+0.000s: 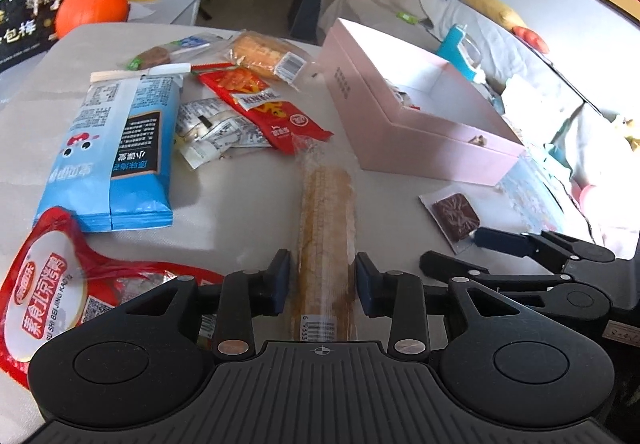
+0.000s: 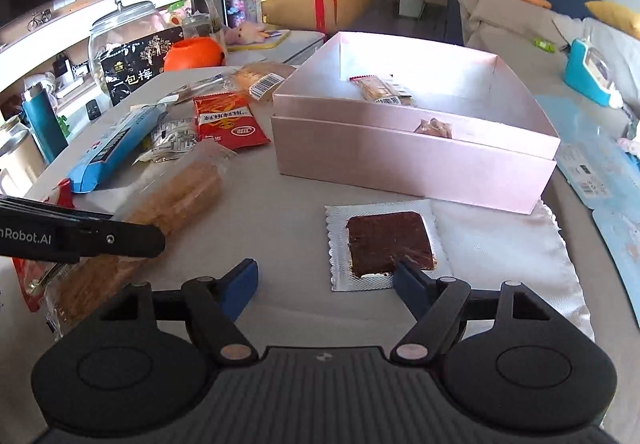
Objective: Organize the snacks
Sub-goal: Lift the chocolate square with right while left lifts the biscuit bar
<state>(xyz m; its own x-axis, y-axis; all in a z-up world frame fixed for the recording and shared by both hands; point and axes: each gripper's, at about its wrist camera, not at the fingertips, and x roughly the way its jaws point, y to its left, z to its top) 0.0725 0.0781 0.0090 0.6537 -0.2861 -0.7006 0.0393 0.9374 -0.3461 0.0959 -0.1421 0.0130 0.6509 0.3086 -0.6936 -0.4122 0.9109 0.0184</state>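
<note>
My left gripper [image 1: 323, 279] straddles the near end of a long clear-wrapped biscuit pack [image 1: 328, 228] lying on the grey table; the blue pads sit close at both sides, and contact is unclear. The pack also shows in the right wrist view [image 2: 176, 200]. My right gripper [image 2: 325, 276] is open and empty, low over the table, its right fingertip [image 2: 408, 276] at the near edge of a silver packet with a dark brown square [image 2: 386, 242]. The open pink box [image 2: 416, 160] stands behind it with a couple of snacks inside.
Loose snacks lie at the left: a blue bag [image 1: 116, 148], a red packet [image 1: 264, 100], a red-and-white pack [image 1: 48, 284], another biscuit pack [image 1: 264, 54]. An orange bowl [image 1: 92, 6] and a glass jar [image 2: 120, 40] stand at the back. A white cloth [image 2: 512, 256] lies under the right side.
</note>
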